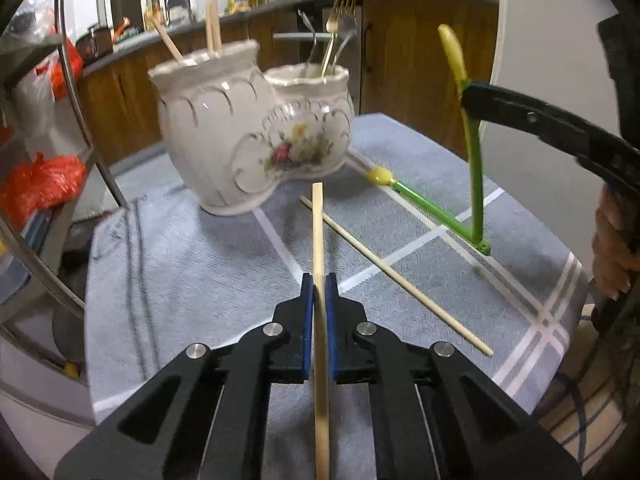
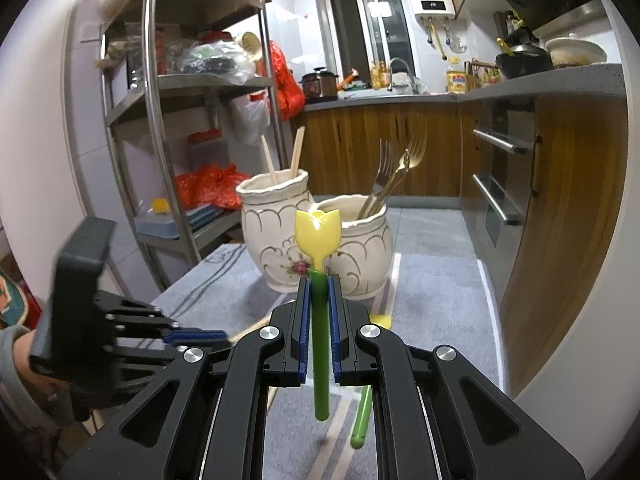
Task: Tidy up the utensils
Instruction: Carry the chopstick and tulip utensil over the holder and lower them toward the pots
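Left claw (image 1: 319, 292): clamped narrow on one wooden chopstick (image 1: 319, 240), lifted above the grey cloth (image 1: 200, 280) on the bench.
Right claw (image 2: 319, 292): closed on the green stem of a tulip-headed utensil (image 2: 318, 236), held upright.
Holder: twin ceramic pot (image 1: 240, 128); taller cup holds chopsticks (image 1: 213, 28), lower cup forks (image 1: 340, 20).
Still loose on the cloth: second chopstick (image 1: 400, 272), second tulip utensil (image 1: 420, 200).
Risks: the thin chopstick may pivot or slip in the pads; its tip may catch the scalloped rim and tip the pot.
Obstructions: standing forks and sticks crowd both mouths; the two claws work near each other and may collide.
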The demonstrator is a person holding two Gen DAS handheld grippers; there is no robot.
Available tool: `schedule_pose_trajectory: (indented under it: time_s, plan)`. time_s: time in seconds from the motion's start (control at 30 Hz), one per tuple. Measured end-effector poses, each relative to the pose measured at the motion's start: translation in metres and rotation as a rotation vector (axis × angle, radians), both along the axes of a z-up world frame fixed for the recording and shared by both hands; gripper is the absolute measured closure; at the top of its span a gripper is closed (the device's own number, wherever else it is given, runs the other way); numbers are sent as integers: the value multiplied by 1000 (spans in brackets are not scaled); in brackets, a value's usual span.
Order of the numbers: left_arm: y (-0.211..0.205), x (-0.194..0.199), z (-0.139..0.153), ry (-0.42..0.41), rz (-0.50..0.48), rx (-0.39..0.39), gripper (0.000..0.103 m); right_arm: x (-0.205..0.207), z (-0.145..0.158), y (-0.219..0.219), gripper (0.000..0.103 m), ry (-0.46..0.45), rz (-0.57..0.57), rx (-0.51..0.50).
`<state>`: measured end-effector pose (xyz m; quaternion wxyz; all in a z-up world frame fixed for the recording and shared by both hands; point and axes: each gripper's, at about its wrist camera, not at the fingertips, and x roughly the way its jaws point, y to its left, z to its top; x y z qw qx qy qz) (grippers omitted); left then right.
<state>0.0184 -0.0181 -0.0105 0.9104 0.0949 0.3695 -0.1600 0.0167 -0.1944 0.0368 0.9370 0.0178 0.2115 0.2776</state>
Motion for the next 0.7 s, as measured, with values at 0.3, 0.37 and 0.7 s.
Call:
schedule_pose_trajectory:
  time_s: [0.3,0.37,0.7]
  plan:
    - [25,-34,44,-282,-33,-102,97,0,12,8,93,-65,-37,9]
    - [31,-35,54,-323,-24,-139,97,1,16,11,93,-90,-54,2]
    - [50,-3,88,-391,-23,-223,97,28,48,16,93,-162,-103,35]
